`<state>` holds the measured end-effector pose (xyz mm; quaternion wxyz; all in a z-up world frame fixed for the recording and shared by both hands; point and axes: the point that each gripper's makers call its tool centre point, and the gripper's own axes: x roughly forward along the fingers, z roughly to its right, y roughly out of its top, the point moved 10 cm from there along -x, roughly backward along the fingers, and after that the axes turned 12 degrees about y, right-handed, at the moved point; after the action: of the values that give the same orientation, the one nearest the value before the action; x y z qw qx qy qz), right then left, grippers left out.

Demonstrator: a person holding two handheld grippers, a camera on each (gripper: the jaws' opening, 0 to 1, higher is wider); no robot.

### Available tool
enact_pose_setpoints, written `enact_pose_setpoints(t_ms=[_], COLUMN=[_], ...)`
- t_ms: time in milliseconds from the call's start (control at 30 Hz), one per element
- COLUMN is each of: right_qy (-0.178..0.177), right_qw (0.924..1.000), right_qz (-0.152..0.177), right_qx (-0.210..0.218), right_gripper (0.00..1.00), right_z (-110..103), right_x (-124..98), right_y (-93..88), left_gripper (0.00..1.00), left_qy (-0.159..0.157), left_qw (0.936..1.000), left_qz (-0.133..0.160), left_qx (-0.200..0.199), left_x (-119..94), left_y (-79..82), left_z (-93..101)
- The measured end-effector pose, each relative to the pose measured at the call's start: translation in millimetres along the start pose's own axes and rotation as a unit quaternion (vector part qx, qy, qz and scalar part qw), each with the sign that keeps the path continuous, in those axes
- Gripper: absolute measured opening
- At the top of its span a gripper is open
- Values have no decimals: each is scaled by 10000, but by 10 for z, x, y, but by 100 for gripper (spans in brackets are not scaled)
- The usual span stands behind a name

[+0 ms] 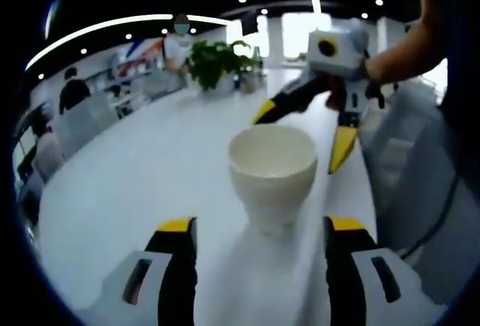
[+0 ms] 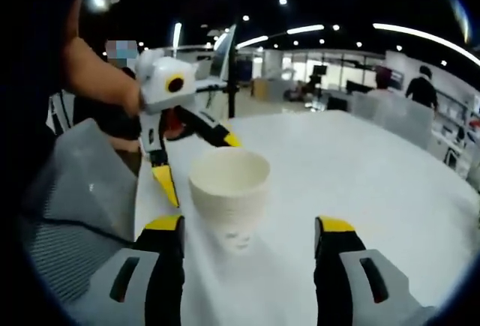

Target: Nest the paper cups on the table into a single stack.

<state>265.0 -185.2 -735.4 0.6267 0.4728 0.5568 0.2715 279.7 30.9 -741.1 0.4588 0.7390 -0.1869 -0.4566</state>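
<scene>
The paper cup (image 1: 271, 170) looks matt and off-white, with a faintly ribbed or textured outer wall in the right gripper view (image 2: 229, 185) and a smooth inside. The table (image 1: 150, 183) is a smooth white surface with a soft sheen that throws a dim reflection of the cup beneath it. The left gripper (image 1: 259, 228) and the right gripper (image 2: 247, 225) look like hard plastic, semi-glossy grey and black bodies with matt yellow tips, and the chair back (image 2: 79, 191) beside the table seems covered in grey woven mesh cloth.
</scene>
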Motion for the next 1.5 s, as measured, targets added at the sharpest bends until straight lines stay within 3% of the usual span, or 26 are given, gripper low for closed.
enact_pose_setpoints(t_ms=[100,233,500,633,1067,1500], right_qy=[159,259,487,555,489,490], right_qw=[9998,9996,9983,9978,9984,9985], right_qz=[-107,-149,-310,-364,-267,-193], right_qx=[2,-15,-53,-77,-50,-165], right_gripper=[60,58,47,37,34,34], right_z=[-14,14,14,8,53,278], right_x=[64,135,191,219,202,167], right_y=[-28,-29,-21,-23,44,268], left_gripper=[63,51,46,35,34,34], left_qy=[-76,-148,-276,-338,-303,-351], left_qw=[9999,9997,9993,9990,9995,9994], left_qz=[6,8,-38,-67,-59,47], left_qx=[65,181,246,269,57,-35], left_x=[39,87,132,155,161,200], left_y=[29,44,65,59,120,311], left_z=[34,57,65,80,32,-226])
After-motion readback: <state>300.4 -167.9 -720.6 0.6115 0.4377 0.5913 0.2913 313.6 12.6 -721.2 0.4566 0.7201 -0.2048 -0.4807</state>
